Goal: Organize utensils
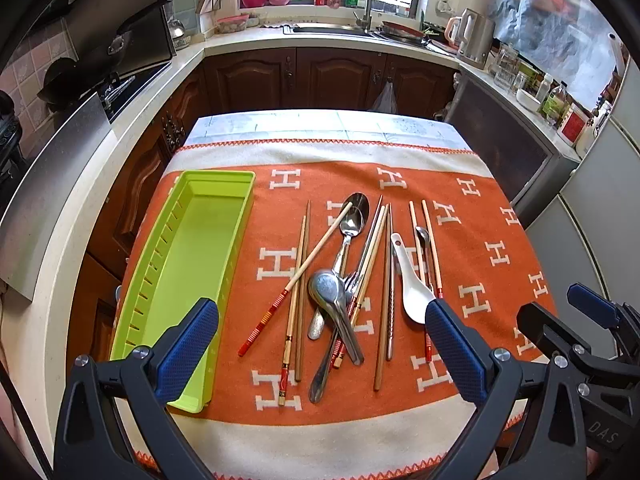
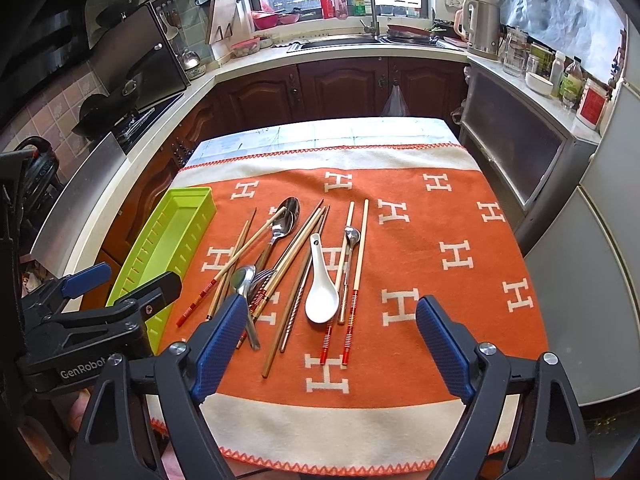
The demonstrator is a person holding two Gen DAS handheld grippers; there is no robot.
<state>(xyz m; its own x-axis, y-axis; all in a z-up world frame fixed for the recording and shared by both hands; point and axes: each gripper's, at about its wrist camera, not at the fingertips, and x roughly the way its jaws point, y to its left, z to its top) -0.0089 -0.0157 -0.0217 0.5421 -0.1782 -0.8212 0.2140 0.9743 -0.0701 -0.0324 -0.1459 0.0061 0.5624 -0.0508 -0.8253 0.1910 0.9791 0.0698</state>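
Utensils (image 1: pixel 344 280) heaped on orange cloth (image 1: pixel 480 216), green tray (image 1: pixel 192 248) beside, both tongs (image 1: pixel 322 348) (image 2: pixel 326 340) wide, empty

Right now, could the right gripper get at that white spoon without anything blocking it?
Probably yes. The right gripper hangs open just short of the white spoon, which lies on top of the orange cloth with nothing over it. Chopsticks lie close beside the spoon, so they might get nudged.
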